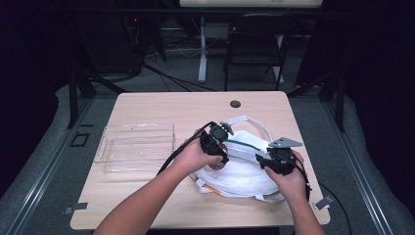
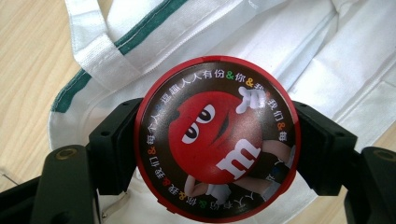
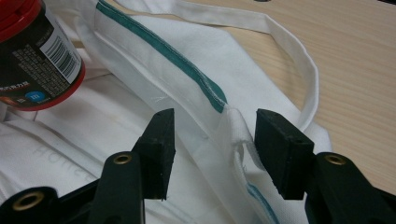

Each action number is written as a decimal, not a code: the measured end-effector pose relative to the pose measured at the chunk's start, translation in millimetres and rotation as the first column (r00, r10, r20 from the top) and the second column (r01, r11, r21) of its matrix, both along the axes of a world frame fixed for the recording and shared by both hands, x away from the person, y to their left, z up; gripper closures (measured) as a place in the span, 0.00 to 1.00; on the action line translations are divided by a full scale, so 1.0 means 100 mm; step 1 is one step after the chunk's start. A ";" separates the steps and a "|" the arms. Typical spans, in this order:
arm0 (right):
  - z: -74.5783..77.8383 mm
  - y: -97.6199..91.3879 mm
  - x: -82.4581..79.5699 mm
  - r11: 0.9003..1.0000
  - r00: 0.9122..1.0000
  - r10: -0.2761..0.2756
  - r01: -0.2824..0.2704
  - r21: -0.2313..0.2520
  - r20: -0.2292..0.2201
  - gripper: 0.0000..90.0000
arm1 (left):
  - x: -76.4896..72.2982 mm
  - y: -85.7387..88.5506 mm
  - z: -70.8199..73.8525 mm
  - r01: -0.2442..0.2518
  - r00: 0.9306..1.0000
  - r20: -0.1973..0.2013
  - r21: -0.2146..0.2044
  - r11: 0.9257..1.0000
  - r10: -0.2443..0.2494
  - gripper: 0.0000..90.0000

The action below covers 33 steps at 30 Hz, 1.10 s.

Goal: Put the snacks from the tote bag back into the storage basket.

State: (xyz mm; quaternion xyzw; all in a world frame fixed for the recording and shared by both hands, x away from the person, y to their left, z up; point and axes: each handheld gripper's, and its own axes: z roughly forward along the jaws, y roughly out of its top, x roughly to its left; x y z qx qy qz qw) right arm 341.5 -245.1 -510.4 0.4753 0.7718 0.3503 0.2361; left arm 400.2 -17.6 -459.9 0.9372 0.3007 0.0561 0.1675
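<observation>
Here, round glossy red tin (image 2: 215,140) clamped in left gripper (image 2: 215,154); right gripper (image 3: 215,149) wide over soft white cloth bag (image 3: 140,116).

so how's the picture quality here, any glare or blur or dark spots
High view: the table is evenly lit, the room behind nearly black, detail soft. Left gripper view: the red candy tin held in the left tongs is sharp, with mild sheen on its lid. Right gripper view: the white tote bag is clear, while the open right tongs look slightly soft up close.

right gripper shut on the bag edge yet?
No: in the right gripper view the right gripper has its jaws apart, with the green-trimmed edge of the white bag lying between them unpinched.
</observation>
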 end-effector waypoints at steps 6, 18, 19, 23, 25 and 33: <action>0.00 0.01 0.00 1.000 1.000 -0.002 0.002 0.002 0.000 0.54 | 0.00 0.00 0.04 -0.007 1.000 0.002 0.000 1.000 0.007 0.28; 0.01 0.00 -0.01 1.000 1.000 -0.003 0.003 0.003 0.005 0.54 | 0.02 0.03 0.08 -0.016 1.000 -0.005 -0.004 1.000 0.016 0.28; 0.01 0.00 -0.01 1.000 1.000 -0.002 0.002 0.006 0.009 0.54 | 0.02 0.03 0.09 -0.011 1.000 -0.005 0.000 1.000 0.011 0.28; 0.01 0.01 -0.01 1.000 1.000 -0.001 0.001 0.002 0.008 0.54 | 0.01 0.04 0.12 -0.010 1.000 0.001 0.000 1.000 0.010 0.28; 0.02 0.01 -0.01 1.000 1.000 0.003 -0.003 -0.004 0.006 0.54 | 0.01 0.05 0.14 -0.011 1.000 0.000 0.002 1.000 0.011 0.28; 0.01 0.00 -0.01 1.000 1.000 0.000 0.000 0.004 0.006 0.54 | 0.01 0.11 0.23 -0.012 1.000 0.006 0.011 1.000 0.012 0.28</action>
